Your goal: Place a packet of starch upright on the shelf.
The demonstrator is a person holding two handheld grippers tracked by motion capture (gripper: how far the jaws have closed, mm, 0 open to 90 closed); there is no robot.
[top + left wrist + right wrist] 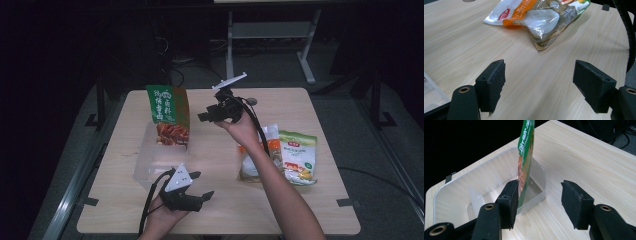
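Your right gripper [206,117] is raised over the far middle of the table [320,210], and its jaws point to the green packet [169,112] that stands upright in the clear plastic box [150,167]. The jaws are about half open and they hold nothing. In the right gripper view the green packet [525,157] shows edge-on, just behind the left pad [511,202], not between the two pads, and I cannot tell if it touches that pad. The long side of the packet goes up and down, and its lower end sits inside the box [486,180] at the wall nearest to this gripper.

Your left gripper [186,196] rests low at the near edge of the table, close to the near corner of the box. Its jaws are wide apart and there is only bare wood between them. In the left gripper view they face the orange and white bag [536,17], which lies flat on the table well away from the jaws.

I think the next thing to pick is one of the two bags on the right side: the orange and white bag [252,160] or the green and white bag [299,157] beside it. Both lie flat, to the right of your right forearm, so the right hand is the nearer one, but it must turn away from the box first.
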